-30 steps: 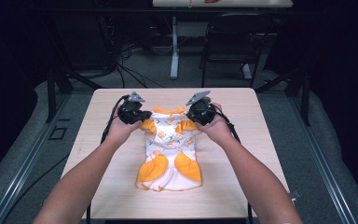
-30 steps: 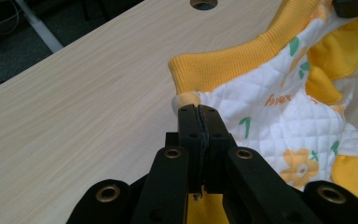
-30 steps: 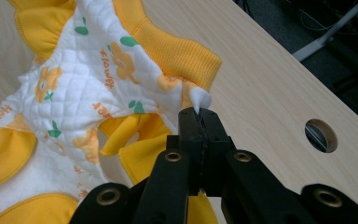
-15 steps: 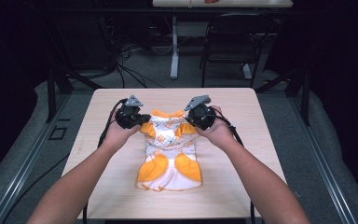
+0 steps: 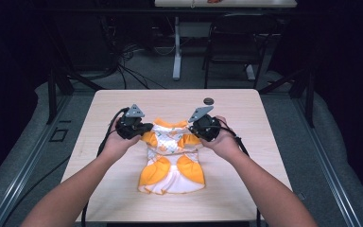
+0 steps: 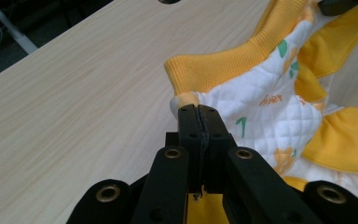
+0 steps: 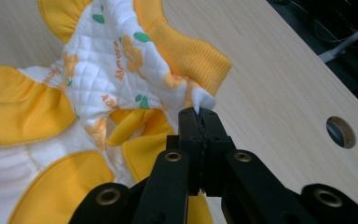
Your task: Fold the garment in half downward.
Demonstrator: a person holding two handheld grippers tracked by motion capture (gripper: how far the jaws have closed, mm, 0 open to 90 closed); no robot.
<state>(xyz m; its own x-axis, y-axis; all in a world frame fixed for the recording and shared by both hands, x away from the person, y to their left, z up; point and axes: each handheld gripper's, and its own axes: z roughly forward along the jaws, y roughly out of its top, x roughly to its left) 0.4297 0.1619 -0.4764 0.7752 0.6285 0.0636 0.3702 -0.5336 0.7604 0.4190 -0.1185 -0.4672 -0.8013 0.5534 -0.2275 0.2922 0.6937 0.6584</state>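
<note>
On the middle of the worktop (image 5: pixel 104 189) lies a small white and orange garment (image 5: pixel 172 156), its collar end toward the far side and its hem toward the near side. Both tongs are closed tight on cloth: the left tongs (image 6: pixel 199 116) pinch the left corner of the collar end, the right tongs (image 7: pixel 199 119) pinch the right corner, beside the orange ribbed band (image 7: pixel 191 53). To do this step well, I think both hands should travel together at the same height and speed, so the fabric stays stretched flat between them. Pulling too far apart could slip a corner out; a dark hole (image 5: pixel 209 100) on the far side should be avoided
</note>
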